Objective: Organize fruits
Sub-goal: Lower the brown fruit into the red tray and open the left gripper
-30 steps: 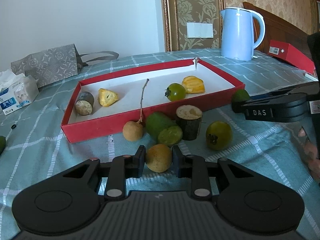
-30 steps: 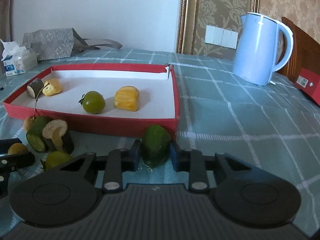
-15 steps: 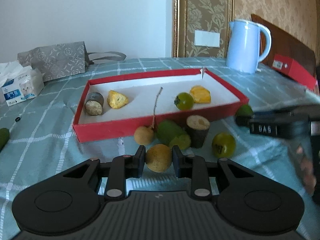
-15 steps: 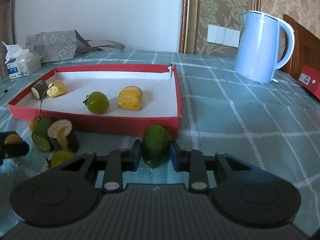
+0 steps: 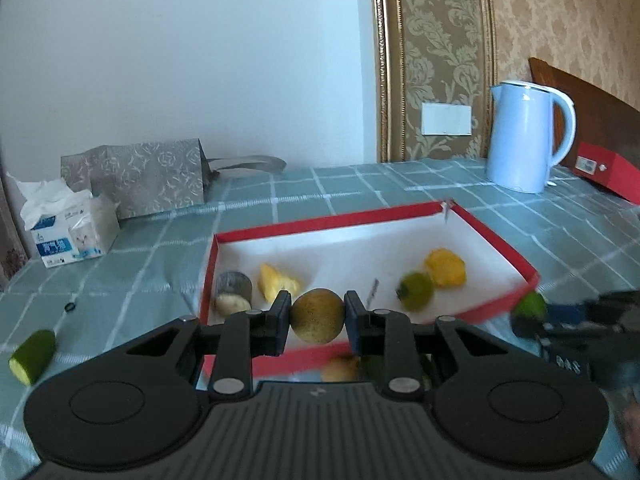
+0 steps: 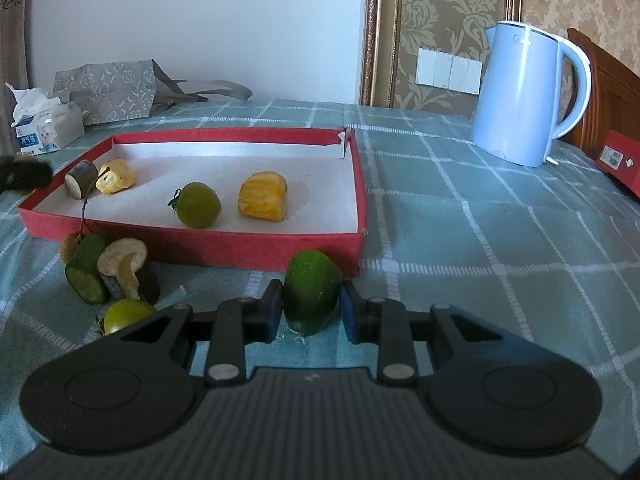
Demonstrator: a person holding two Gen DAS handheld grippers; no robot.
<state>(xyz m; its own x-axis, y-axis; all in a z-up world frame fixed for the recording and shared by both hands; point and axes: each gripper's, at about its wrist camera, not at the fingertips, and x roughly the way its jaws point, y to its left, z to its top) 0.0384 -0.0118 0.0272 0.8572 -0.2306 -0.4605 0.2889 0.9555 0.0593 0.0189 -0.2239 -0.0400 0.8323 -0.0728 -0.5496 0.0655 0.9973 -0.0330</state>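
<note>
Fruits: I see several in and around the red tray (image 6: 192,238).
Tray contents: yellow chunk (image 6: 263,196), green round fruit (image 6: 199,205), a smaller yellow piece (image 6: 116,176), cut stub (image 6: 81,179).
Right gripper (image 6: 308,312): my jaws touch both sides of the green cucumber piece (image 6: 312,290), resting on the cloth just outside the tray's near wall.
Left gripper (image 5: 317,322): clamped on the brown round fruit (image 5: 317,315), held above the tray's near wall.
</note>
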